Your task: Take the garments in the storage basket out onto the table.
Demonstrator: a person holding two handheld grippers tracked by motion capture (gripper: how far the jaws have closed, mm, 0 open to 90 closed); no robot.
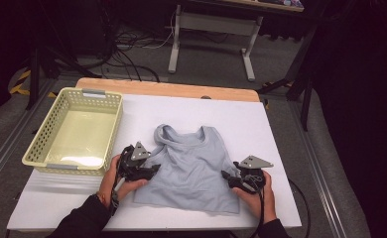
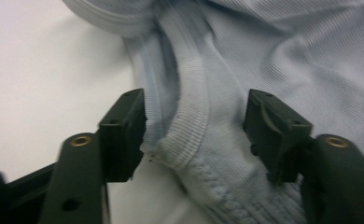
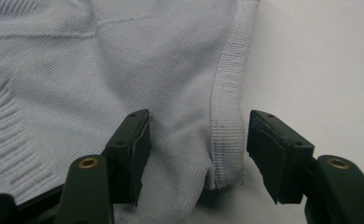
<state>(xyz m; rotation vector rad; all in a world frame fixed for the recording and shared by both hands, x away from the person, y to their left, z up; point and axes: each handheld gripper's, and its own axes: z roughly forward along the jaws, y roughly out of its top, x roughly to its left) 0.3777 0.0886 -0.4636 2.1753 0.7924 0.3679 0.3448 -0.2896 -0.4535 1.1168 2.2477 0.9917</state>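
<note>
Both sets of jaws stand spread astride the tank top's [image 1: 191, 166] ribbed side edges, left gripper [image 1: 149, 170] and right gripper [image 1: 229, 176]; pinch hems fully before lifting evenly off the worktop [image 1: 261, 124].

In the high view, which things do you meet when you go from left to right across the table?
Yellow basket → left gripper → light blue tank top → right gripper.
</note>
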